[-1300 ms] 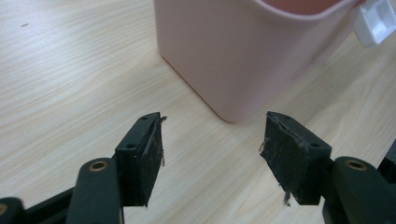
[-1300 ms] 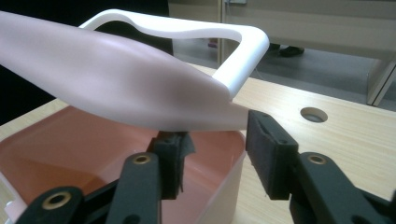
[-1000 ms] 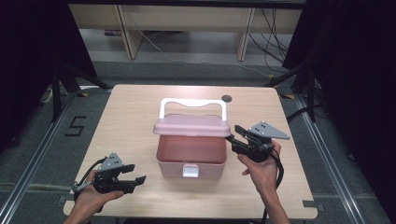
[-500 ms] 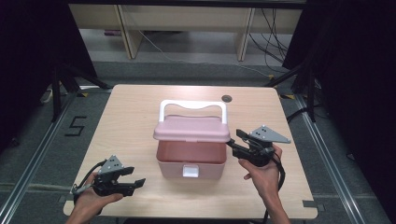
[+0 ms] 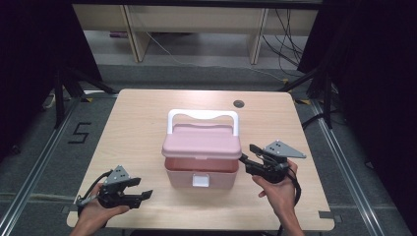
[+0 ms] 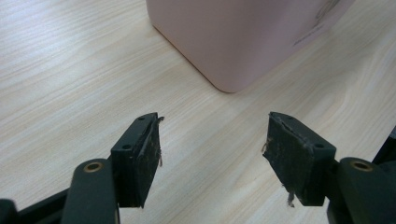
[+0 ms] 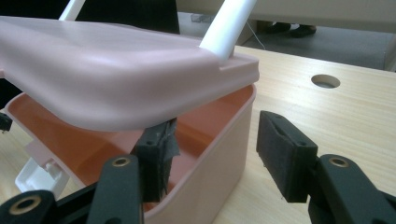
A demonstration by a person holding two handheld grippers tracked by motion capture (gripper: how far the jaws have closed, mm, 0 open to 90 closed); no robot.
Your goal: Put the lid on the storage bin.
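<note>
A pink box [image 5: 196, 174] with a white handle [image 5: 202, 115] stands mid-table, its lid [image 5: 201, 142] hinged at the back and raised a little at the front. My right gripper [image 5: 248, 156] is open at the box's right side. In the right gripper view [image 7: 217, 149] its jaws straddle the box's wall [image 7: 224, 135]: one finger [image 7: 156, 154] sits inside under the lid [image 7: 116, 74], the other outside. My left gripper [image 5: 142, 188] is open near the front left edge, holding nothing. In the left gripper view [image 6: 212, 149] it points at the box's corner [image 6: 243, 37].
A white latch [image 5: 200, 180] hangs on the box's front wall. A round cable hole [image 5: 239, 103] lies in the tabletop behind the box. Bare wood surrounds the box on every side. Shelving and cables stand on the floor beyond the far edge.
The lid has come down, showing less of the inside. My right gripper has lowered toward the box's right wall. The left gripper drew slightly nearer the front edge.
</note>
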